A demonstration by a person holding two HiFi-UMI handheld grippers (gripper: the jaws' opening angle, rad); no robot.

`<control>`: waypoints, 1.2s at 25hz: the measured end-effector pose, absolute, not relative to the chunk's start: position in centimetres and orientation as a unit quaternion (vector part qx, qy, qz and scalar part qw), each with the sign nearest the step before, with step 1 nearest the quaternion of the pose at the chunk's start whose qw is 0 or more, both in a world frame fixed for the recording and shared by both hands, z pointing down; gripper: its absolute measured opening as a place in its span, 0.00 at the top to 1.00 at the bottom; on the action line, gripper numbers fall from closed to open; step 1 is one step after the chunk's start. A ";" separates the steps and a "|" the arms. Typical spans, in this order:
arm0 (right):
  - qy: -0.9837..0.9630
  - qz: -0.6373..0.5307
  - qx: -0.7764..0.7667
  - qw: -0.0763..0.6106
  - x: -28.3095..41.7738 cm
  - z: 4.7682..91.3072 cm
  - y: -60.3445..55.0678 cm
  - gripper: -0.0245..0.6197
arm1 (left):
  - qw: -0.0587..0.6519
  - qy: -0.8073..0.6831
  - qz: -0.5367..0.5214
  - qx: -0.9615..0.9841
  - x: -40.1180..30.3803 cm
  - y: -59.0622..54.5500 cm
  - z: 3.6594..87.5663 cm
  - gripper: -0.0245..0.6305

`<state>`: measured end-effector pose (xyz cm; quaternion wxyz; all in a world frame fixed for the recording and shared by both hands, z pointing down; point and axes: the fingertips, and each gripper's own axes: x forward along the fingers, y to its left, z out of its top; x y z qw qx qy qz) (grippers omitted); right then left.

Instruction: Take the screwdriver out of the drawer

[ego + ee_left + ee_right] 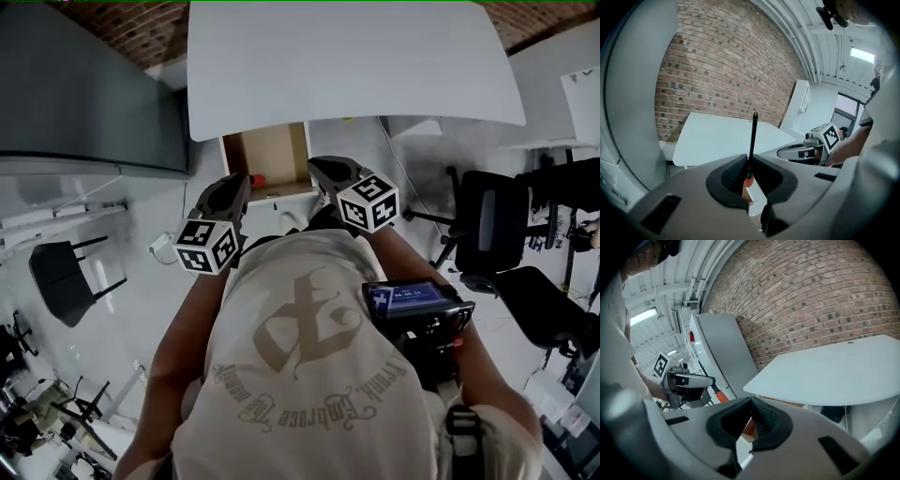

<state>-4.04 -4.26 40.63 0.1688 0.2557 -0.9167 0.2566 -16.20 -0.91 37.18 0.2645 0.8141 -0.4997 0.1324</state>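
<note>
A screwdriver (753, 136) with a thin black shaft and an orange handle stands upright between the jaws of my left gripper (749, 161), which is shut on it where shaft meets handle. In the head view the left gripper (236, 187) hangs in front of the open wooden drawer (272, 155), and the orange handle end (256, 180) shows at its tip. My right gripper (326, 171) is level with it on the right, jaws closed and empty. In the right gripper view its pads (757, 416) meet, and the screwdriver's orange handle (721, 395) pokes out below the left gripper (693, 380).
The drawer sits under a white rounded tabletop (356, 66). A grey cabinet (84, 94) stands to the left, before a brick wall (722, 61). Black office chairs (492, 220) are on the right and another chair (61, 277) on the left.
</note>
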 end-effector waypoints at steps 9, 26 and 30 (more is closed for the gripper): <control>-0.927 0.230 0.249 0.163 -5.9 38.4 -4.1 0.93 | 0.264 -0.526 0.102 0.802 -20.4 -0.6 35.8 0.89; -0.928 0.216 0.252 0.167 -6.6 37.4 -3.1 0.93 | 0.252 -0.507 0.091 0.819 -20.0 -0.3 35.1 0.89; -0.928 0.216 0.254 0.169 -6.6 37.7 -3.0 0.93 | 0.256 -0.506 0.094 0.818 -20.1 -0.4 35.7 0.89</control>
